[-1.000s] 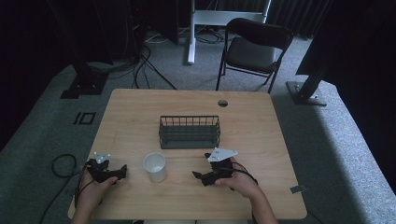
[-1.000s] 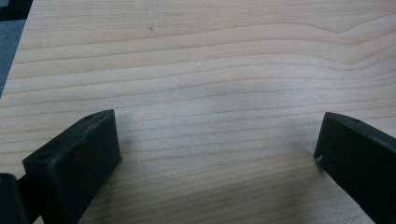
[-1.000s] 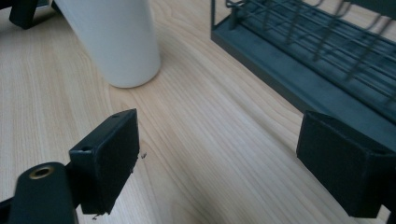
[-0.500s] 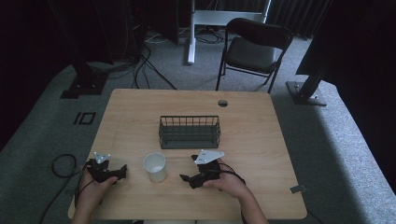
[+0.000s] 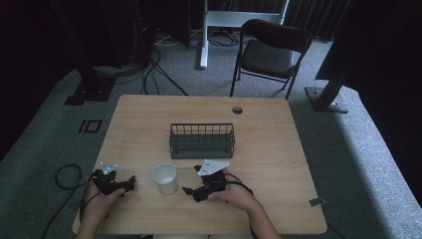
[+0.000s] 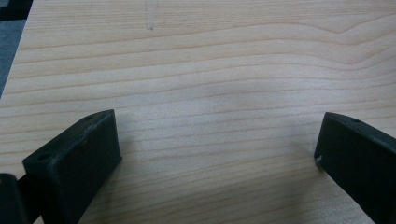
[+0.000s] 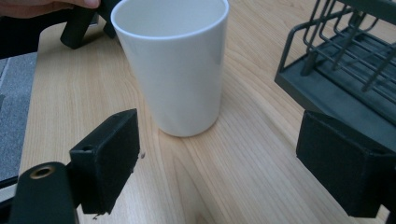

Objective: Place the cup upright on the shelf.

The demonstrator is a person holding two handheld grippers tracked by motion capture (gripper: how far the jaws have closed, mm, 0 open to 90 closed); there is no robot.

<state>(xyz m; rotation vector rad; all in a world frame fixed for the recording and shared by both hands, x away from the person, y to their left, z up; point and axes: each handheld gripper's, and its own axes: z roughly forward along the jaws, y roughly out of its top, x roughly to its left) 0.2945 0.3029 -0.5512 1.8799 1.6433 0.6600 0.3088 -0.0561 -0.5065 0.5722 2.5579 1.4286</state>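
A white cup stands upright and empty on the wooden table, near the front, between the two hands. In the right gripper view the cup is just ahead of my right gripper, whose jaws stand wide apart and do not touch it. From above, my right gripper points left at the cup. My left gripper rests at the table's front left, pointing right toward the cup. My left gripper is open over bare wood.
A dark wire basket stands behind the cup at mid-table, its corner close to my right jaw. A cable hole lies at the back. A folding chair stands beyond the table.
My right gripper has moved left across the table toward the cup. The left gripper and the cup have stayed put.
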